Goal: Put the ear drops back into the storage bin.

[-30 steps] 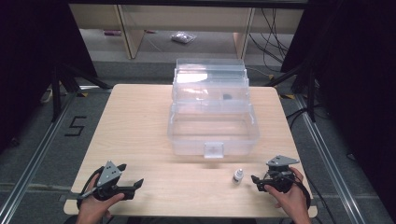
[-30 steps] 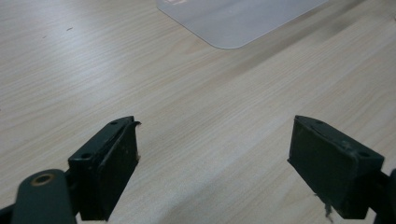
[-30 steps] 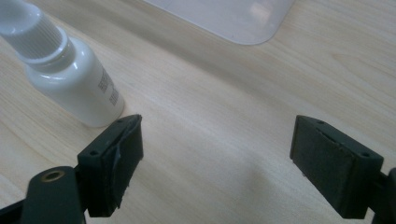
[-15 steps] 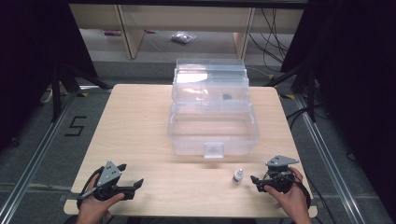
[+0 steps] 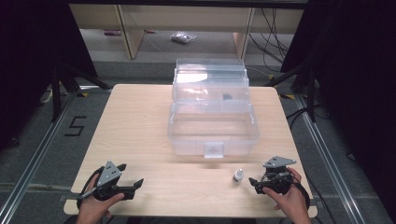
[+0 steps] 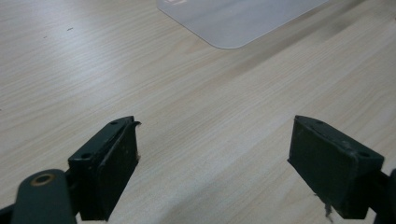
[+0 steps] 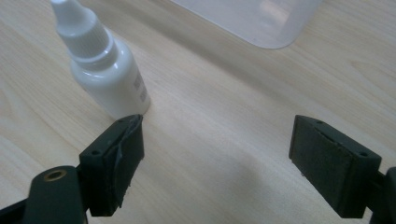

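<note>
Pale wood bench point(image 5: 140, 121) under both my tools: near the front left corner my left gripper point(image 5: 133, 183) rests with its jaws spread wide, nothing between them. A clear plastic box point(image 5: 212, 116) stands open at the middle toward the far edge. Near the front right corner a small white dropper bottle point(image 5: 238, 176) stands upright just beside my right gripper point(image 5: 252, 182), whose jaws also gape wide and empty, the bottle point(image 7: 105, 65) just outside one jaw.
</note>
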The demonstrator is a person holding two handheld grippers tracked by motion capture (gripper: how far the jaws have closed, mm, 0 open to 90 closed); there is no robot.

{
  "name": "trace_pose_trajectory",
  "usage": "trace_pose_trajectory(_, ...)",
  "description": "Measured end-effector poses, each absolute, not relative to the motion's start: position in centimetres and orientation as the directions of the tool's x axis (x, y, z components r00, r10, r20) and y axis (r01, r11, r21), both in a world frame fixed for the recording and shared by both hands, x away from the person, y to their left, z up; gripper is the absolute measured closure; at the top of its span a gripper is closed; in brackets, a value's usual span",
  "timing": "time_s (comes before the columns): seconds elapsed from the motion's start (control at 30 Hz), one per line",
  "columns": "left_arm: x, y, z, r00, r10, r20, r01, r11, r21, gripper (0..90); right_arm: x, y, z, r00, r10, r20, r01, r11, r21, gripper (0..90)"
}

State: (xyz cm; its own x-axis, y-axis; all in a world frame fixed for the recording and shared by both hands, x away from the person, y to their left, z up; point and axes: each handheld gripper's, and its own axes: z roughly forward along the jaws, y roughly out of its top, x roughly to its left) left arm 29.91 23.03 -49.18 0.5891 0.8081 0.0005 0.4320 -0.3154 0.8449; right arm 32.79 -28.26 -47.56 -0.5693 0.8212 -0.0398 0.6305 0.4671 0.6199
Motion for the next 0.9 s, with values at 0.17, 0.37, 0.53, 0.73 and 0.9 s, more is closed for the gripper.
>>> trace_pose_trajectory(0.17,29.9,23.0,-49.2,0.589,0.808,0.002,0.432,-0.317,0.845,15.2,32.6,-27.9,-47.4,-0.585,0.810,-0.040,0.623,0.480,0.618,18.9)
trace_pose_trajectory(0.37,29.9,23.0,-49.2,0.589,0.808,0.002,0.432,-0.316,0.845,15.2,32.3,-27.4,-47.1,-0.599,0.800,-0.029,0.625,0.491,0.607,19.0)
trace_pose_trajectory(0.53,30.0,23.0,-49.2,0.593,0.805,-0.001,0.429,-0.314,0.847,15.2,31.9,-26.7,-46.9,-0.612,0.790,-0.026,0.624,0.504,0.597,19.0)
trace_pose_trajectory(0.73,30.0,23.1,-49.2,0.591,0.806,0.004,0.431,-0.320,0.844,15.2,31.5,-25.9,-46.6,-0.635,0.772,-0.018,0.619,0.523,0.586,19.0)
trace_pose_trajectory(0.9,30.0,23.0,-49.2,0.588,0.809,-0.007,0.436,-0.310,0.845,15.2,31.6,-25.4,-46.2,-0.670,0.740,-0.051,0.592,0.574,0.566,18.9)
